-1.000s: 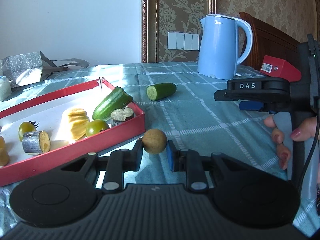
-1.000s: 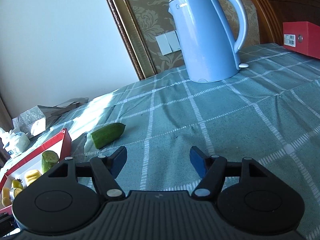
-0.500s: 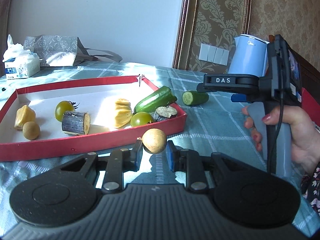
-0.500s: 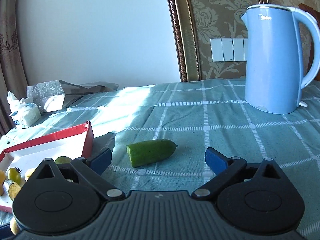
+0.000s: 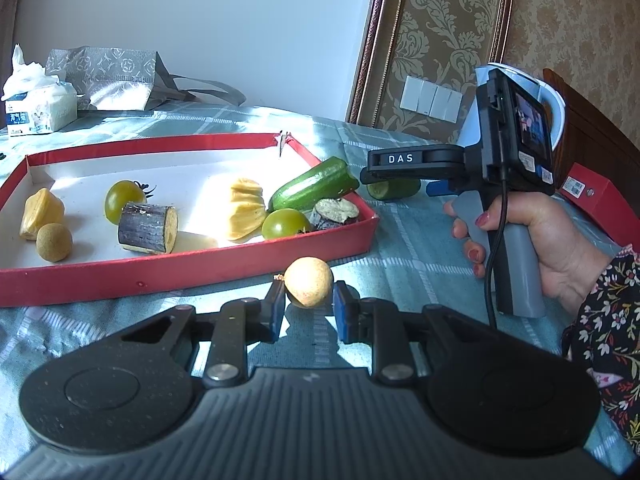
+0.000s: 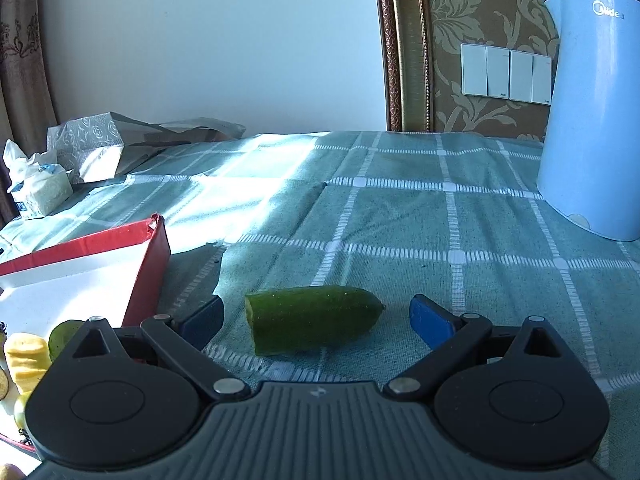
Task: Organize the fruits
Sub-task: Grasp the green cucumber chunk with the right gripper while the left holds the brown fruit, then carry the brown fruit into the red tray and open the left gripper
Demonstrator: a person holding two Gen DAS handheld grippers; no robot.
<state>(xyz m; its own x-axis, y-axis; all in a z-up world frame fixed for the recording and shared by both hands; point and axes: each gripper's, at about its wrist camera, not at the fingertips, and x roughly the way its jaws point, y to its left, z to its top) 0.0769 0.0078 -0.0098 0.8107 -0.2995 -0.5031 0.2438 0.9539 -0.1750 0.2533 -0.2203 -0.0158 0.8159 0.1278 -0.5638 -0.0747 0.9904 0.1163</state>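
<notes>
Left gripper (image 5: 308, 306): a small round tan fruit (image 5: 308, 287), likely a longan, is held pinched between the blue pads, just in front of the near wall of the red tray (image 5: 180, 276).
Right gripper (image 6: 316, 316): the jaws stand wide, having just been opening then easing in a little; the cucumber piece (image 6: 312, 318) lies between them on the checked tablecloth (image 6: 460, 220), untouched by either pad.
Cucumber piece, location: it is seen outside the tray, just beside its far right corner, well apart from the blue kettle (image 6: 592, 112).
Handling, cucumber piece: judged firm, fairly light and smooth-skinned, so liable to roll; a hold across the middle of its barrel is suggested, clear of the tapered tip and the cut face.
Handling, round fruit: judged light with a thin brittle shell; a gentle squeeze across its widest part is advised.
Tray contents: green tomatoes (image 5: 286, 222), yellow pieces, eggplant chunks (image 5: 148, 228) and a second cucumber piece (image 5: 314, 184) are already gathered.
</notes>
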